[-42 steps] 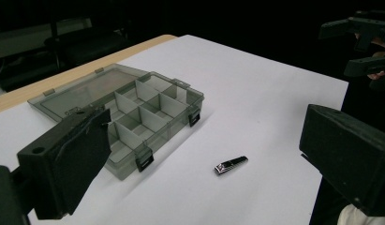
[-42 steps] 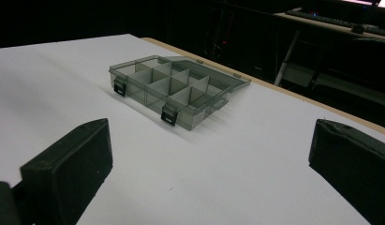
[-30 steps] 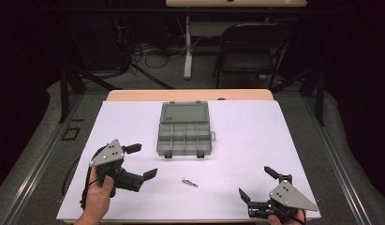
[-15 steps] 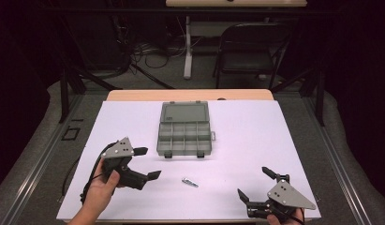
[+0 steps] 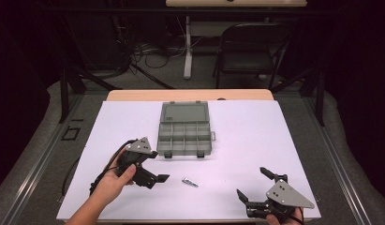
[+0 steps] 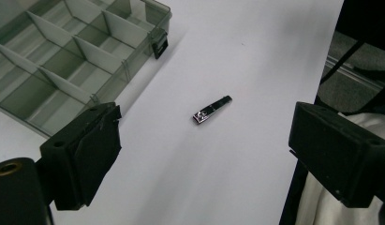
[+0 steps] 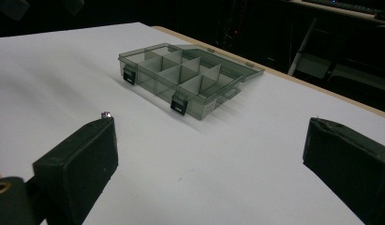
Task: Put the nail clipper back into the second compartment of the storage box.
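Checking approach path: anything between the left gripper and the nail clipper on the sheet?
Nothing visible. The left gripper is open, and the nail clipper lies alone on bare white sheet ahead of its jaws. The compartment box sits off to the side, clear of that line.

One white table (image 5: 255,140), and on it one grey compartment box (image 5: 184,131) up at twelve o'clock, lid laid open. Count the compartments from the high view: two rows of four, eight in all. Two black latches (image 7: 152,86) on its front edge. One small metal nail clipper (image 5: 190,182) at six o'clock from the box, and it's the only one. Two grippers: the left gripper (image 5: 156,166) at eight o'clock, the right gripper (image 5: 255,185) at five, two black jaws apiece. One folding chair (image 5: 251,49) beyond the table at one o'clock.
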Action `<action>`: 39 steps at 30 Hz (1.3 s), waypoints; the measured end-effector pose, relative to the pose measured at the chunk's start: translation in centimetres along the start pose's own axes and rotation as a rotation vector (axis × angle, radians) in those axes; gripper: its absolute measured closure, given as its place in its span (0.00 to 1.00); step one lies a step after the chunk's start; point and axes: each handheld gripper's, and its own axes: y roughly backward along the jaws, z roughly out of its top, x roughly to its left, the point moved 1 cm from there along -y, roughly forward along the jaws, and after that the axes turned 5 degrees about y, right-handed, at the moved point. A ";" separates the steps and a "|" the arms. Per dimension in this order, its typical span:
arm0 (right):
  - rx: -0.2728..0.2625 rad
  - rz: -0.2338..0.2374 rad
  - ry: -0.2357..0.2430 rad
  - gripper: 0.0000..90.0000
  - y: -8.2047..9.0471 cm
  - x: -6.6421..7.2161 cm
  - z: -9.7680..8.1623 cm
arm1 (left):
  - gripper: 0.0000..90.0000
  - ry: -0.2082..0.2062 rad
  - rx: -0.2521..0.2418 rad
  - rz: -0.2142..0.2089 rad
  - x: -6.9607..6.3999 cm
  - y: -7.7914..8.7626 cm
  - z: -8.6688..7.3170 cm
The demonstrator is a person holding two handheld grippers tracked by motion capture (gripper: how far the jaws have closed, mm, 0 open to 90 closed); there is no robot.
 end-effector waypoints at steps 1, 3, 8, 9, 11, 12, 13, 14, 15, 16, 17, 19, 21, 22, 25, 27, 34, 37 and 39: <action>0.000 0.000 0.000 0.04 0.0 0.0 0.0 | 0.10 -0.002 0.010 -0.003 0.1 -0.3 0.1; -0.001 0.001 -0.002 0.04 0.0 0.0 0.0 | 0.10 -0.003 0.029 0.004 0.3 -1.0 0.4; 0.000 0.006 -0.002 0.05 0.0 -0.1 -0.1 | 0.10 -0.005 0.048 0.013 0.7 -1.8 0.9; 0.001 0.009 -0.002 0.05 0.0 -0.1 -0.1 | 0.10 -0.009 0.053 0.011 0.9 -2.0 1.0; 0.010 0.011 -0.001 0.05 -0.1 -0.1 -0.1 | 0.10 -0.007 0.072 0.012 1.0 -2.4 1.3; 0.008 0.013 -0.002 0.06 -0.1 -0.1 -0.1 | 0.10 -0.005 0.083 0.010 1.2 -2.7 1.4; 0.010 0.017 -0.004 0.06 -0.2 0.0 -0.2 | 0.10 0.000 0.089 0.011 1.3 -2.9 1.5; 0.011 0.018 -0.004 0.06 -0.2 0.0 -0.2 | 0.10 0.004 0.095 0.011 1.4 -3.1 1.6; 0.011 0.018 0.000 0.06 -0.2 0.0 -0.2 | 0.10 0.008 0.101 0.013 1.5 -3.4 1.6; 0.010 0.019 -0.001 0.06 -0.2 0.0 -0.2 | 0.10 0.007 0.107 0.014 1.6 -3.6 1.7; 0.011 0.019 -0.003 0.06 -0.2 0.0 -0.2 | 0.10 0.011 0.110 0.009 1.6 -3.9 1.8; 0.011 0.018 -0.001 0.06 -0.2 0.0 -0.2 | 0.10 0.013 0.124 -0.002 1.6 -4.5 1.8; 0.010 0.019 -0.001 0.07 -0.2 0.0 -0.2 | 0.07 0.004 0.129 -0.002 1.5 -5.0 1.9; 0.010 0.019 -0.001 0.07 -0.2 0.0 -0.2 | 0.07 -0.009 0.138 -0.002 1.6 -5.3 1.9; 0.015 0.025 -0.001 0.07 -0.2 0.0 -0.2 | 0.06 -0.025 0.158 -0.005 1.4 -6.0 2.0; 0.017 0.027 0.000 0.07 -0.3 0.0 -0.2 | 0.05 -0.034 0.179 -0.005 1.3 -6.6 2.0; 0.017 0.027 -0.001 0.08 -0.3 0.0 -0.2 | 0.05 -0.053 0.230 -0.006 1.0 -8.0 1.8; 0.017 0.028 -0.001 0.08 -0.3 0.0 -0.2 | 0.05 -0.061 0.245 -0.004 0.9 -8.4 1.8; 0.019 0.030 0.000 0.08 -0.4 0.0 -0.3 | 0.05 -0.069 0.251 -0.004 0.8 -8.7 1.9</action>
